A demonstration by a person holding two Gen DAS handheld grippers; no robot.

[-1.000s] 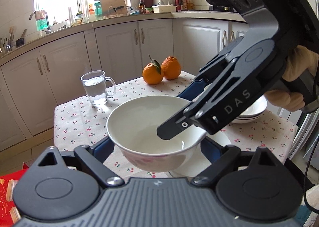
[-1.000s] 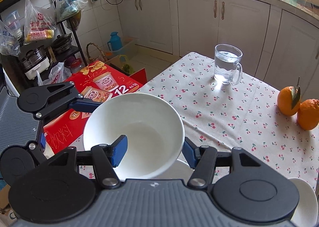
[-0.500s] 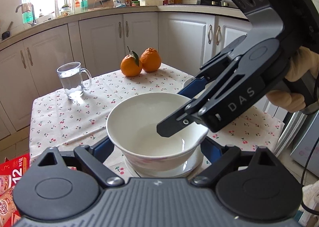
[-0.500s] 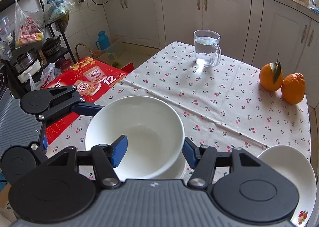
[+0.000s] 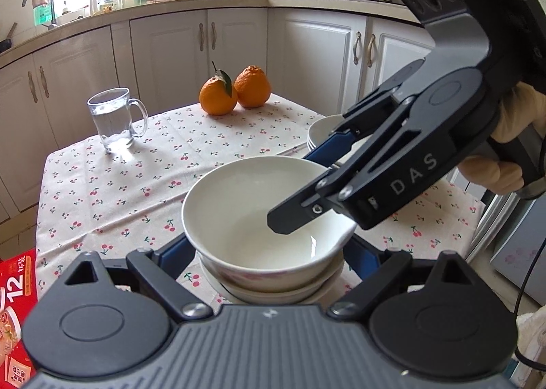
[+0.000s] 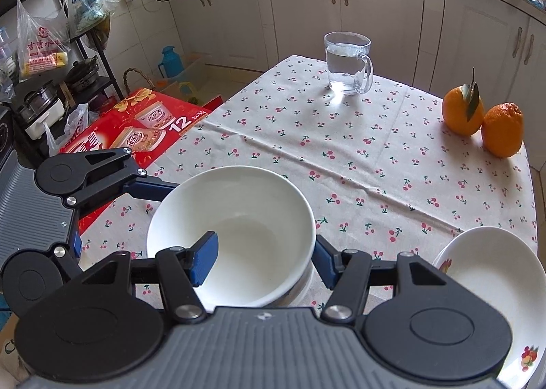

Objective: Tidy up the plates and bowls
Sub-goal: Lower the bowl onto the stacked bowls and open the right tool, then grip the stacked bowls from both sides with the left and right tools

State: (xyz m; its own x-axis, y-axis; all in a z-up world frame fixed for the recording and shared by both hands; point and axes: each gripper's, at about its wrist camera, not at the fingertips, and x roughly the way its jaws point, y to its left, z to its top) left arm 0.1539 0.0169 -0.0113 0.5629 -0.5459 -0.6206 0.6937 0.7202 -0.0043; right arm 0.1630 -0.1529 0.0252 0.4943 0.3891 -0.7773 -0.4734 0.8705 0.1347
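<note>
Lowering the white ceramic bowl squarely onto the white plate, I'd keep both tools, left and right, clamped on it until seated.

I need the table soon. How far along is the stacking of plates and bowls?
Partly done. A stack of shallow dishes already sits near the table's edge. In hand: the white bowl, gripped at the rim by the right hand-held gripper and flanked by the left hand-held gripper, sits low over a plate. Left: letting go of the bowl.
</note>
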